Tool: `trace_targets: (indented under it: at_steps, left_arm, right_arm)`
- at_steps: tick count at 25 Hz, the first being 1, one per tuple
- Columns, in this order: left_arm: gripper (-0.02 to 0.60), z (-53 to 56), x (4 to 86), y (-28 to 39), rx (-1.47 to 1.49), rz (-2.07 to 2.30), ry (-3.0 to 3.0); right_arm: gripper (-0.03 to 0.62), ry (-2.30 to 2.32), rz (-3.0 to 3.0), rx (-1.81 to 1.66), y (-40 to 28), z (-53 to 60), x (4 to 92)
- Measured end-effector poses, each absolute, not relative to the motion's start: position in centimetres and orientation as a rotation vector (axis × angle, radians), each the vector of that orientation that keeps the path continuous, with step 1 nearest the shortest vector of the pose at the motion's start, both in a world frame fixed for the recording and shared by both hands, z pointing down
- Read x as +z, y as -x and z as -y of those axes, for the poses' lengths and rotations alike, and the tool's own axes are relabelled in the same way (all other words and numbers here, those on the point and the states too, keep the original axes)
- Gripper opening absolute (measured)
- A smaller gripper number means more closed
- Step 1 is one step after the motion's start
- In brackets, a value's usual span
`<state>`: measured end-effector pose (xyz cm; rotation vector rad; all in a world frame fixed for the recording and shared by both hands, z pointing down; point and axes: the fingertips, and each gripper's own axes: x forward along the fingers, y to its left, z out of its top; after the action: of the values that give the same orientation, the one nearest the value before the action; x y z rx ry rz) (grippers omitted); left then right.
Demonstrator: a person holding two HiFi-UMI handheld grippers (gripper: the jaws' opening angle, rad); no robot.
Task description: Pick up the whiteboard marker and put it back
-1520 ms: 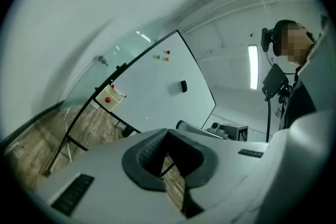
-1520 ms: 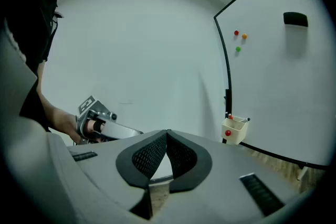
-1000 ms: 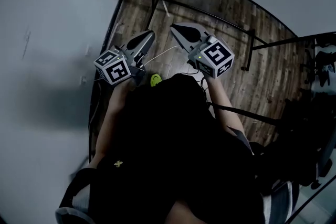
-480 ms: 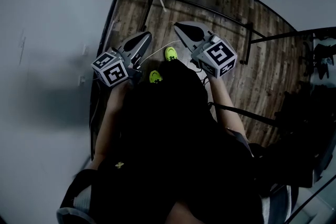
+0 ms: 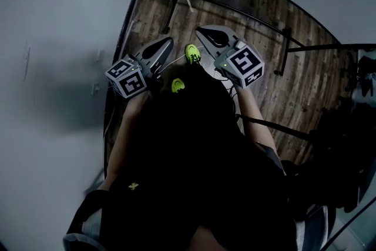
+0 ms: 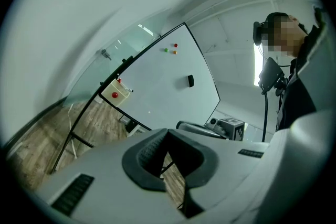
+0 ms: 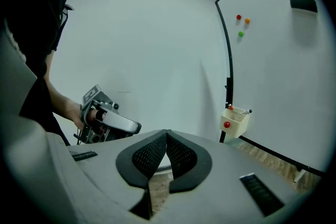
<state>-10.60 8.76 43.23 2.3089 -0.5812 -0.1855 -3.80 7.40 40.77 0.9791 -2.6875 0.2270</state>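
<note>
**Grippers.** The left gripper [image 5: 168, 43] and the right gripper [image 5: 200, 31] are held out side by side above the wood floor [image 5: 258, 20]. The left fingers [image 6: 152, 150] meet at their tips with nothing between them. The right fingers [image 7: 181, 157] are likewise pressed together and empty. Neither gripper touches anything.

**Task item.** A cream holder [image 7: 234, 122] with a red dot on its front hangs on the frame of the whiteboard [image 6: 157, 81]. A thin dark-tipped stick [image 7: 244, 110], apparently the whiteboard marker, lies across the holder's rim. It is too small to confirm. A red end also shows above the rim. In the head view the holder lies ahead of both sets of fingertips, well apart from them. It sits up and to the right of the right fingers, and up and to the left of the left fingers.

**Board.** Three coloured magnets [image 7: 241, 34] and a dark eraser [image 7: 303, 3] sit on the board face, well above the fingers.

**Change since one second ago.**
- A second green shoe [image 5: 192, 53] now shows just beside the right fingers. Earlier only the shoe [image 5: 178, 85] behind the left fingers was visible.
- Both grippers keep nearly the same place in the head view.
- Both pairs of fingers were closed then and remain closed.
- The holder is no nearer to either gripper.
</note>
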Motion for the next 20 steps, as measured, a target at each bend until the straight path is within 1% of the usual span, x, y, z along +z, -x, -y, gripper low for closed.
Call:
trace_targets:
  at_steps: [8,20]
  left_arm:
    - [0.006,-5.7,42.6,9.5,-0.145,0.645,-2.325]
    - [0.006,1.3,43.7,4.7,-0.079,0.675,-2.327]
  right_arm:
    - [0.005,-0.921,2.709,0.233,3.3,-4.3,40.7]
    - [0.005,-0.839,2.722,0.24,0.2,3.0,41.8]
